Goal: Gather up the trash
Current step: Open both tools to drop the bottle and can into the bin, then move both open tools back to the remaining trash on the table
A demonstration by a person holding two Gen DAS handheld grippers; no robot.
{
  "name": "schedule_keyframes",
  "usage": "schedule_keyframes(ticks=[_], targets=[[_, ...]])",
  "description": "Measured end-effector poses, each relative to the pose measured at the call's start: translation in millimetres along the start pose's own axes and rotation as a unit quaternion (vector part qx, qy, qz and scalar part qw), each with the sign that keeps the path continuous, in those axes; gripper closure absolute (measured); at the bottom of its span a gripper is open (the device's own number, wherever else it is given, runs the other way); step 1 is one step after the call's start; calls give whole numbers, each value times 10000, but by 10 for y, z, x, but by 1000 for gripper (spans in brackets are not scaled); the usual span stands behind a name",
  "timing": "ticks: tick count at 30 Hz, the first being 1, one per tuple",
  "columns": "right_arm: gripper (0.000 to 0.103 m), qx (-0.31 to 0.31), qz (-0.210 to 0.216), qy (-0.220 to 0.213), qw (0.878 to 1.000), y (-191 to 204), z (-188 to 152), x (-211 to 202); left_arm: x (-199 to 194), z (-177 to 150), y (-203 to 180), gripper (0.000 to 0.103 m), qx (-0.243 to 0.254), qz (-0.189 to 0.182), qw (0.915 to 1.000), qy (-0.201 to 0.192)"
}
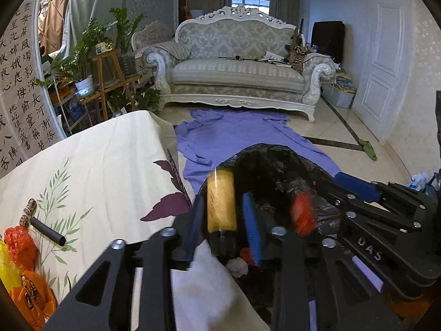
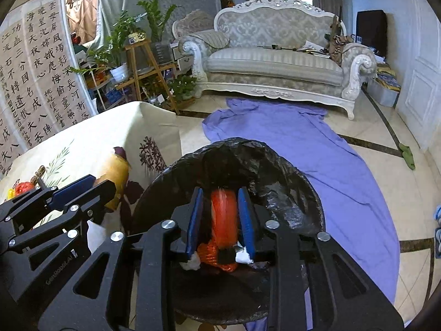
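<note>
Both grippers over mouth of black plastic-lined round bin (image 2: pixel 278 165), just off table (image 1: pixel 96 160) corner w/ leaf-print cloth: drop spot.

Left gripper (image 1: pixel 224 207): yellow ribbed roll on dark core (image 1: pixel 222 201) between blue fingers (image 1: pixel 252 220), gaps either side, looks released.

Right gripper (image 2: pixel 222 218): orange crinkled plastic wad (image 2: pixel 224 218) between fingers (image 2: pixel 246 218); blurred, prob. let go, falling.

More orange/yellow wrappers (image 1: pixel 19 245) left at table's near edge.

We see the left hand-held gripper (image 1: pixel 223 215) and the right hand-held gripper (image 2: pixel 221 215) built alike: matte black slotted linkage arms joined by round silver screws, each ending in two flat blue pads. White letters "DAS" mark one black arm.
</note>
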State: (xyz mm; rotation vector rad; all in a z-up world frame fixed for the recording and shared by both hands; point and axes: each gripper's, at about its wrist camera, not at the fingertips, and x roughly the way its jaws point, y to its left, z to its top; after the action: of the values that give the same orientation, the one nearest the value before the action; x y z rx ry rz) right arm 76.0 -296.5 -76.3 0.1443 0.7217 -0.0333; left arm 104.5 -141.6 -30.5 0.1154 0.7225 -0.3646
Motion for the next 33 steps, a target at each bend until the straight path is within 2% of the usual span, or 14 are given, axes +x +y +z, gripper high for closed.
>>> schedule_keyframes(ticks=[1,6,13,23,33], targets=[[64,23,-23,-14,10000,-17,-6,4,-4,-10,7,59,-31,23,10000,-20],[64,67,-105,-8,9999,-61,-38,12,-19,-4,39,46,-137,96,9998,-57],[59,90,-143,-15,9999,-97,-42,-18,-112,-15,80,34,-238,218,9994,-113],[57,30,-11,24,10000,58,-132,-138,-397,-183,317,33,-417,533,9977,-79],[55,-308,372,11,9988,617,-195,-283,-872,-334,764,33,-793,924,9923,-228]])
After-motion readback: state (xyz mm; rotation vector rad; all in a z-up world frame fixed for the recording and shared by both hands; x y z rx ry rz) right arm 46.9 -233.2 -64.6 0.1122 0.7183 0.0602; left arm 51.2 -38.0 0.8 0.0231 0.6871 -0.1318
